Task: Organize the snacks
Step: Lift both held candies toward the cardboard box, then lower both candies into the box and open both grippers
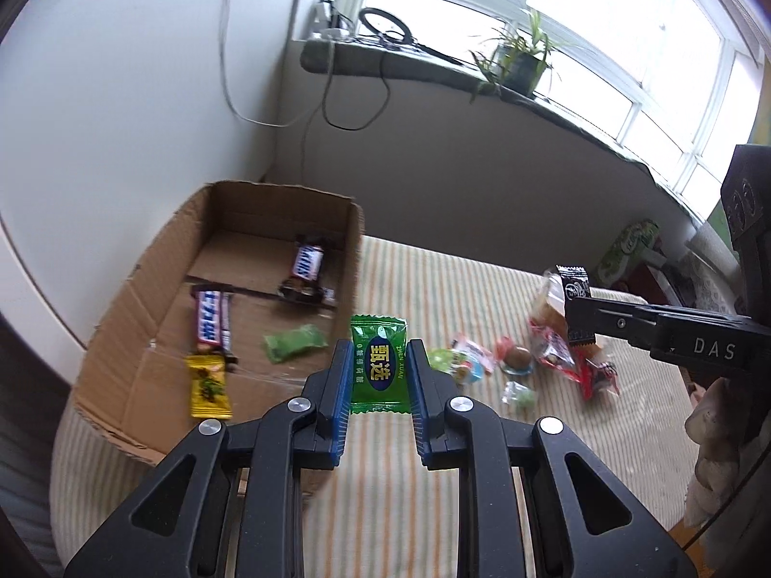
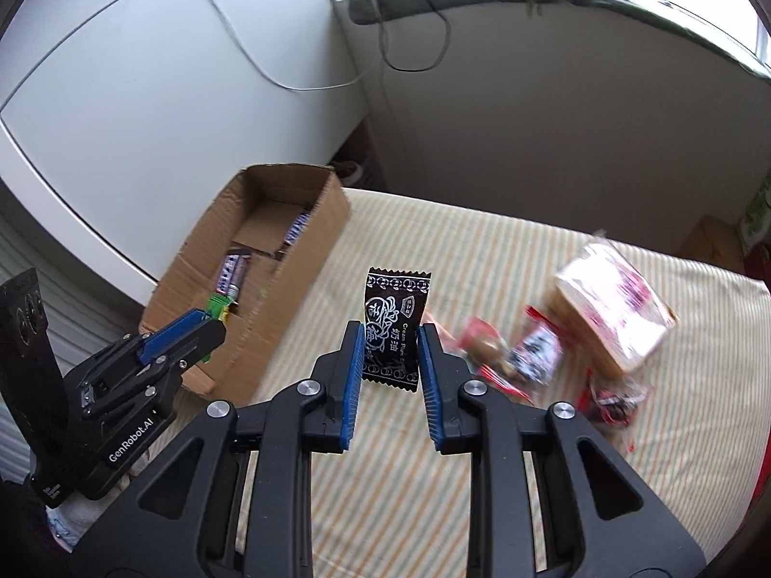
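Observation:
My left gripper (image 1: pixel 378 354) is shut on a green candy packet (image 1: pixel 378 361), held above the striped cloth beside the cardboard box (image 1: pixel 120 332). In the box lie two Snickers bars (image 1: pixel 212 320), a yellow packet (image 1: pixel 208 386) and a green packet (image 1: pixel 291 342). My right gripper (image 2: pixel 388 334) is shut on a black plum-candy packet (image 2: pixel 392 327), lifted over the cloth. In the left wrist view the right gripper (image 1: pixel 576 310) with the black packet (image 1: pixel 573 284) hangs at the right. In the right wrist view the left gripper (image 2: pixel 207 320) with its green packet (image 2: pixel 219 301) sits by the box (image 2: pixel 289 279).
Loose snacks lie in a pile on the striped tablecloth (image 1: pixel 400 481): red wrappers (image 1: pixel 554 356), a bread pack (image 2: pixel 612 308), small candies (image 1: pixel 462 361). A white appliance (image 2: pixel 144 96) stands behind the box. A windowsill with cables and a potted plant (image 1: pixel 520 58) runs along the back.

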`<action>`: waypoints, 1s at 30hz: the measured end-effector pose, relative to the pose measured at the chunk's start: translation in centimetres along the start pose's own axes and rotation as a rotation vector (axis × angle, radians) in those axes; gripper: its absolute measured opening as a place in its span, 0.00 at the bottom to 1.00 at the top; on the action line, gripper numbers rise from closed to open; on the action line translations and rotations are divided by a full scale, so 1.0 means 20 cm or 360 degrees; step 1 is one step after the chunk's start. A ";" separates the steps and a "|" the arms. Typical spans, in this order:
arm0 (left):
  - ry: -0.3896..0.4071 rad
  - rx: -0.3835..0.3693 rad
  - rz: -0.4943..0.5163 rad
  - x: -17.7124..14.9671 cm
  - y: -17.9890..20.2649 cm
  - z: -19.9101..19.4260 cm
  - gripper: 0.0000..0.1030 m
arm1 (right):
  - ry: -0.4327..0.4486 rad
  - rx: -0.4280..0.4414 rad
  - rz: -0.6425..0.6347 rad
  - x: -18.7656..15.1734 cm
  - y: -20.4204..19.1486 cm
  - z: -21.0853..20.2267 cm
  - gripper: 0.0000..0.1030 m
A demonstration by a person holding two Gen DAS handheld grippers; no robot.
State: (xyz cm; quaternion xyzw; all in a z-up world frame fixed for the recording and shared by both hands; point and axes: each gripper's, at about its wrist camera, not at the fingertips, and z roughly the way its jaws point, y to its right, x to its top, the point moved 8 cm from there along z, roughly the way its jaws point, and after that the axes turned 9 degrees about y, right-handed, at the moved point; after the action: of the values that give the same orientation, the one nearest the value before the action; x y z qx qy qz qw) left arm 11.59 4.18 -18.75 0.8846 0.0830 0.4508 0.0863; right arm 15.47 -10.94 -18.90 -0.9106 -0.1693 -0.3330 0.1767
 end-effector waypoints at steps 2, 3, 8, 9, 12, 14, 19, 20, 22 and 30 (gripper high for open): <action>0.0011 0.0026 -0.0031 0.02 -0.06 -0.02 0.20 | 0.0000 0.0030 -0.0036 0.02 -0.07 0.03 0.23; 0.0018 0.0046 -0.0039 0.02 -0.09 -0.02 0.20 | -0.0002 0.0048 -0.0056 0.03 -0.12 0.04 0.23; 0.0043 0.0123 -0.0096 0.04 -0.23 -0.06 0.20 | -0.0018 0.0118 -0.0150 0.08 -0.30 0.12 0.23; 0.0048 0.0135 -0.0105 0.04 -0.25 -0.07 0.20 | -0.0022 0.0132 -0.0166 0.08 -0.33 0.13 0.23; 0.0059 0.0178 -0.0125 0.04 -0.32 -0.09 0.20 | -0.0035 0.0173 -0.0211 0.10 -0.42 0.18 0.23; 0.0063 0.0199 -0.0144 0.04 -0.37 -0.10 0.19 | -0.0042 0.0192 -0.0239 0.10 -0.49 0.20 0.23; 0.0051 0.0251 -0.0197 0.03 -0.48 -0.11 0.19 | -0.0068 0.0229 -0.0289 0.10 -0.60 0.27 0.23; 0.0047 0.0260 -0.0205 0.03 -0.50 -0.11 0.20 | -0.0074 0.0233 -0.0292 0.10 -0.61 0.28 0.23; 0.0041 0.0270 -0.0210 0.02 -0.52 -0.12 0.19 | -0.0088 0.0245 -0.0303 0.09 -0.63 0.31 0.23; 0.0015 0.0292 -0.0245 0.02 -0.59 -0.11 0.20 | -0.0138 0.0274 -0.0331 0.08 -0.68 0.38 0.23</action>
State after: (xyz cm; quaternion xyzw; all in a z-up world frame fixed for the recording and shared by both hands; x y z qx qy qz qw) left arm 9.13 15.91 -19.80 0.8777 0.1919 0.4374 0.0388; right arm 15.03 4.77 -20.46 -0.8832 -0.2981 -0.2940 0.2113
